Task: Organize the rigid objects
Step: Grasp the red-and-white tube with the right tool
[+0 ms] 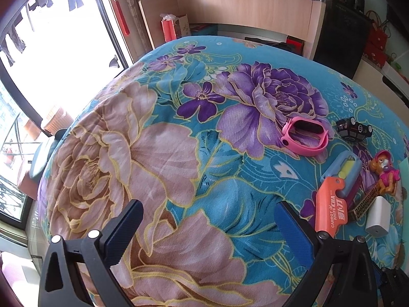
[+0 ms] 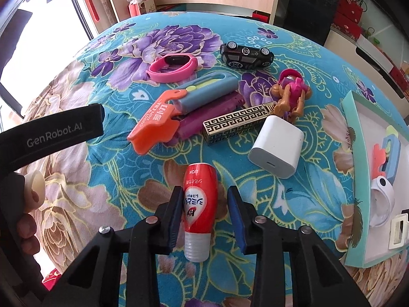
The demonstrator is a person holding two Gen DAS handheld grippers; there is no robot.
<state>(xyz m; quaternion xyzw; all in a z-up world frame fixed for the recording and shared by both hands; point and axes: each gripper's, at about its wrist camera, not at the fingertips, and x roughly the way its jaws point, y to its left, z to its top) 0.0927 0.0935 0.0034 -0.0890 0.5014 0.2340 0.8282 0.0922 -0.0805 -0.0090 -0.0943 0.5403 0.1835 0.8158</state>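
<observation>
While the small items lie loose on the floral-covered surface [image 2: 143,230], each is entered below by place and likely purpose.

Red-and-white bottle [image 2: 199,212]: lying flat between the jaws of the right claw [image 2: 204,217], cap end toward the camera. The left pad touches or nearly touches it; a gap shows at the right pad, so no grasp is completed. The jaws appear set astride it for a lengthwise pickup.

Left claw [image 1: 208,217]: spread wide, empty, held over bare cloth, apparently kept clear of the work.

Cluster beyond the bottle: white charger [image 2: 277,151], gold patterned case [image 2: 237,124], orange carrot knife [image 2: 156,122], purple case [image 2: 212,115], pink band [image 2: 173,67], black toy car [image 2: 246,55], pink-and-brown figure [image 2: 291,94]. All unsorted.

Teal-edged tray [image 2: 354,153]: at the right, holding sorted pieces already; judged the destination.
</observation>
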